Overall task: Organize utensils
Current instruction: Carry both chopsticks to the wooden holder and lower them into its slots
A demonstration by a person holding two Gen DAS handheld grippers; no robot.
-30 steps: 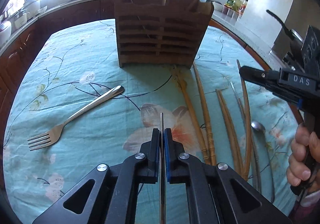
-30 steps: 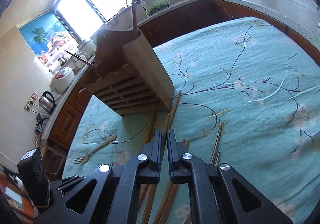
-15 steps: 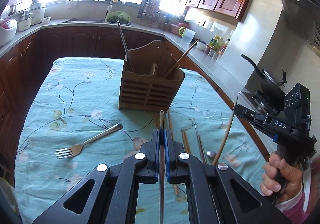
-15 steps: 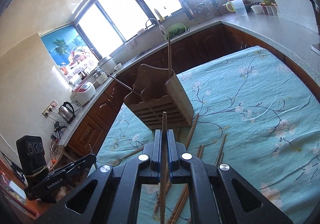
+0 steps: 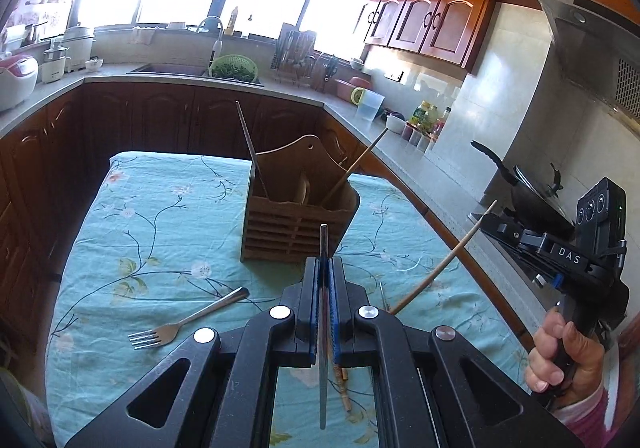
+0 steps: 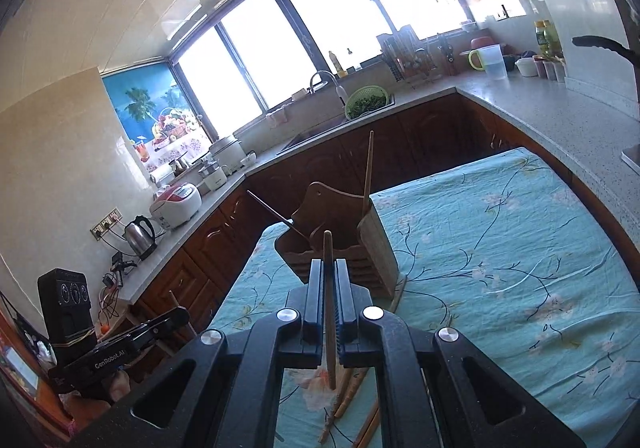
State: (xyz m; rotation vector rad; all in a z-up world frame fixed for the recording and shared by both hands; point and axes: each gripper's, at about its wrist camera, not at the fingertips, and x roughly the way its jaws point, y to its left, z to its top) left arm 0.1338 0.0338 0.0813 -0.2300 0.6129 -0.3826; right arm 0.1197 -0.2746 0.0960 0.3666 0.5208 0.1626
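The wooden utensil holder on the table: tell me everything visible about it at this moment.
The wooden utensil holder is a brown box with horizontal slats on its front, a taller curved back panel with a small hanging hole, and a divider inside. It stands upright on the floral tablecloth. A dark thin utensil leans out of its left side, a wooden chopstick out of its right. Neither gripper touches it.

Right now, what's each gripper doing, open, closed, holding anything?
Left gripper: closed on a thin metal chopstick.
Right gripper: closed on a wooden chopstick.
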